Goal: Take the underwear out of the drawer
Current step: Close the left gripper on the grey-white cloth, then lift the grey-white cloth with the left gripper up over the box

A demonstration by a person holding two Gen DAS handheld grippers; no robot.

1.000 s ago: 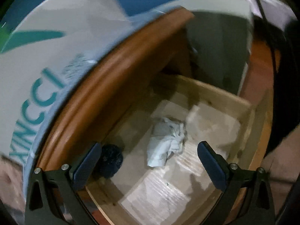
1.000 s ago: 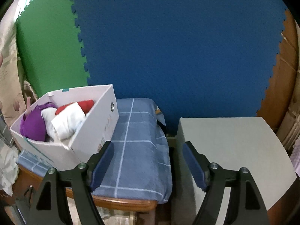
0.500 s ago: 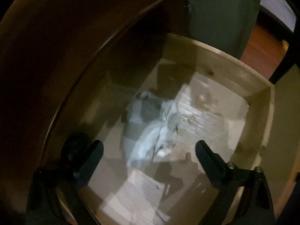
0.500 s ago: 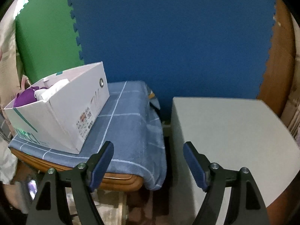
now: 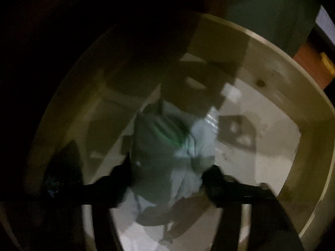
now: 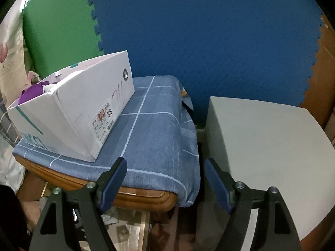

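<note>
Down in the pale wooden drawer (image 5: 278,104) lies one crumpled light-blue piece of underwear (image 5: 167,159) and, at the left, one dark bundle (image 5: 62,167) too dim to identify. The left gripper (image 5: 167,173) sits low inside the drawer with the underwear directly between its two fingers – each fingertip touches the cloth at a side, and the fabric bunches there, though the blurred, shadowed view does not settle whether the grip is firm. The right gripper (image 6: 165,179) hangs with its two blue-padded fingers spread apart and holding nothing – above the front edge of a blue checked cloth-covered surface (image 6: 155,129). On it stands one white cardboard shoebox (image 6: 69,113) holding purple and white clothes. One grey cabinet (image 6: 261,138) stands just beside.
</note>
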